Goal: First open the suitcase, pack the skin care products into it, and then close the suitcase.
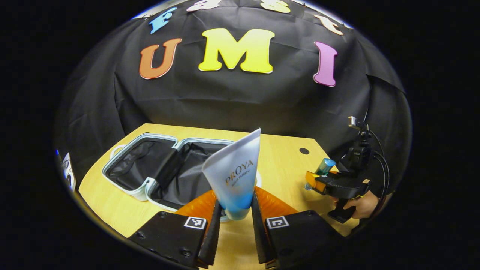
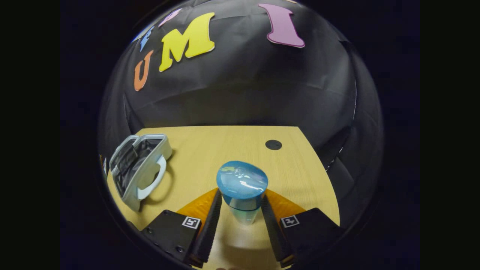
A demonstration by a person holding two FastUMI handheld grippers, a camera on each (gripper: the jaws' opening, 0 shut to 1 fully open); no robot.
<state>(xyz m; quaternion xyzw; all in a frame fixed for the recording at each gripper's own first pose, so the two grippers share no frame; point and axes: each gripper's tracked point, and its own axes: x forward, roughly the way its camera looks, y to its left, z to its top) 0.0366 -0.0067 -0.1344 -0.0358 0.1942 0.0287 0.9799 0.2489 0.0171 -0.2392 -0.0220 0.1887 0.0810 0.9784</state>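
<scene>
A white tube [image 1: 234,168] with a blue lower end stands cap down between the fingers of my left gripper [image 1: 235,200], which is shut on it just above the wooden table [image 1: 285,161]. Behind it to the left lies the small pale suitcase [image 1: 138,165], open flat with its dark lining showing. At the right, a hand [image 1: 362,206] holds my right gripper [image 1: 318,183], shut on a tilted blue-capped bottle [image 1: 324,165]. In the right gripper view the bottle [image 2: 242,180] sits between the fingers of that gripper [image 2: 242,197], and the open suitcase [image 2: 131,165] lies far left.
A round black hole [image 1: 304,151] marks the table near its back right corner, also seen as the hole [image 2: 273,144] ahead of the bottle. The suitcase's white handle [image 2: 157,180] faces the table's middle. Bare table [image 2: 210,150] stretches between suitcase and bottle.
</scene>
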